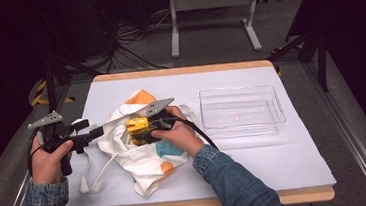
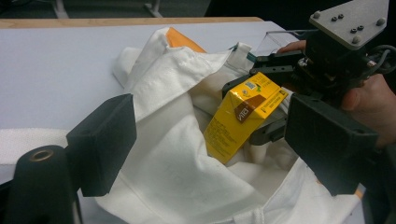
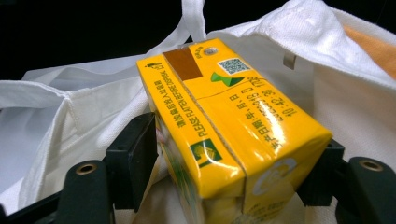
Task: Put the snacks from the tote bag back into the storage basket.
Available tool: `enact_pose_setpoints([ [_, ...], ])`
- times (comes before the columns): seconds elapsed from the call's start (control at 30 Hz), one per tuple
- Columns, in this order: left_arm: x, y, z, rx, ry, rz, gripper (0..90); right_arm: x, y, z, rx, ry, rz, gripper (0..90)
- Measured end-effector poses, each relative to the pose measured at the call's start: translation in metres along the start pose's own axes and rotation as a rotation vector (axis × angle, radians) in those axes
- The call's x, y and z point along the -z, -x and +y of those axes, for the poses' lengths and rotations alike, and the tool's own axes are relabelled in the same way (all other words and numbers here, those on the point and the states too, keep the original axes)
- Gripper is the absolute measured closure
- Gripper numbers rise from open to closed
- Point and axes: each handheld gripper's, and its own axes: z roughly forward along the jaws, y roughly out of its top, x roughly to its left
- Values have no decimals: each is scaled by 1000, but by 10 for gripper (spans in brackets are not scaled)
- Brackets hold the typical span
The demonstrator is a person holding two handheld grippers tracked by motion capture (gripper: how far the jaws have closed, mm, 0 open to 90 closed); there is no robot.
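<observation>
White-covered table [image 1: 276, 160], wooden edge showing at near and far sides. White cloth tote bag [image 1: 143, 159] lying crumpled at centre-left, orange patches on the fabric, handles trailing toward the near-left edge. Clear plastic tray [image 1: 242, 112] to the right of the bag, well apart from it.

Right gripper [image 1: 140, 129] over the bag's mouth, clenched on a yellow drink carton [image 1: 137, 129]; in the right gripper view, black pads pressing both long sides of the carton [image 3: 224, 140], foil straw hole and printed code facing up. Carton tilted, lower end down among the folds of the bag opening [image 2: 245, 116].

Left gripper [image 1: 93, 128] at the bag's left edge, jaws spread wide, nothing between them; in the left gripper view, bag fabric [image 2: 177, 154] lying in the gap between the jaws, contact not discernible. Left hand [image 1: 48, 162] wrapped around the handle, denim sleeve [image 1: 41, 200] at the near-left corner.
</observation>
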Motion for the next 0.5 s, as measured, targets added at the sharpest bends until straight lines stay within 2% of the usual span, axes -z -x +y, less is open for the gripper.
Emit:
enact_pose_setpoints([
  [0.37,1,-3,-1,5,-1,5,176,4,-2,2,58,4,9,459],
  [0.5,0,-2,-1,8,-6,0,174,8,-2,4,63,7,-2,516],
])
